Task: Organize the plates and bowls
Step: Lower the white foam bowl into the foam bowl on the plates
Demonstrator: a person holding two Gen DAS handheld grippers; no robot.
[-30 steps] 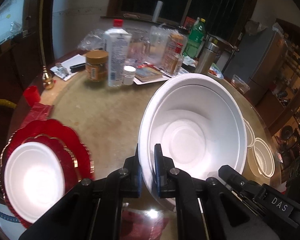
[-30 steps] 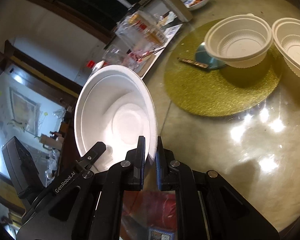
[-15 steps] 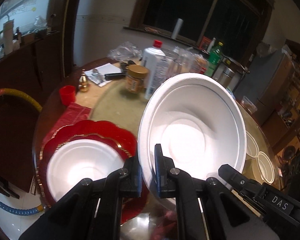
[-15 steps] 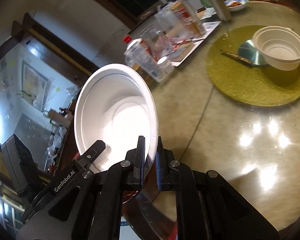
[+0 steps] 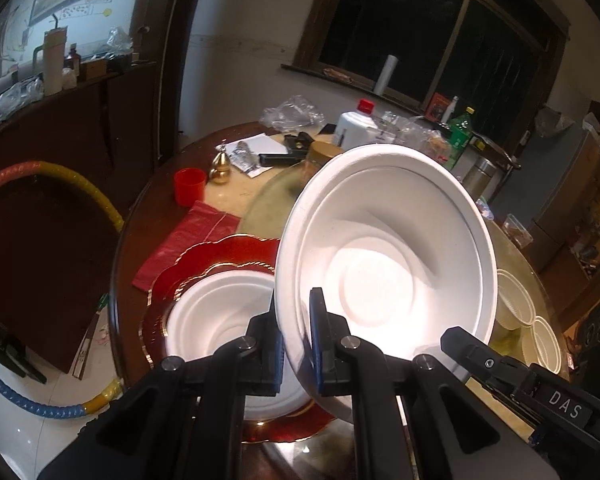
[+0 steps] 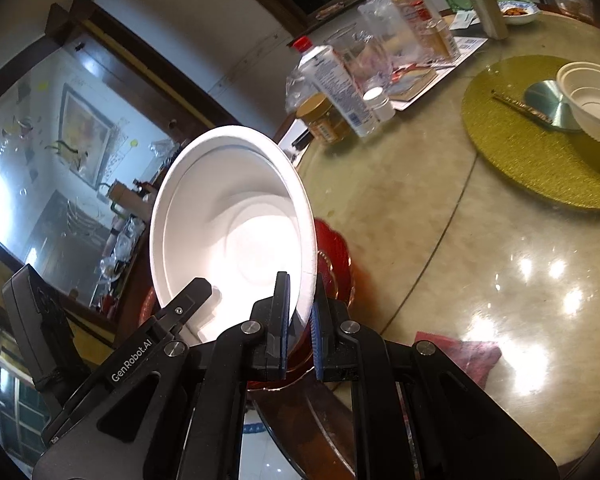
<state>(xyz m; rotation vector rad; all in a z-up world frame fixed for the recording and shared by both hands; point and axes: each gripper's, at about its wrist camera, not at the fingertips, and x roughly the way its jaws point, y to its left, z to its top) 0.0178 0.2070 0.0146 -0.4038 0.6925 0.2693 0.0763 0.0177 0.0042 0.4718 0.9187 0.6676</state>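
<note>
Right now the left gripper (image 5: 296, 340) is pinching the rim of a big white foam bowl (image 5: 384, 276), and the right gripper (image 6: 300, 320) pinches the rim on the other side. Both hold it tipped up in the air. Down and to the left of the left gripper sits another white foam bowl (image 5: 220, 320) on red scalloped plates with gold edges (image 5: 228, 252). That is probably where the held bowl goes, so it must move left and down. Letters "DAS" and "GenRobot.AI" show on the grippers.
</note>
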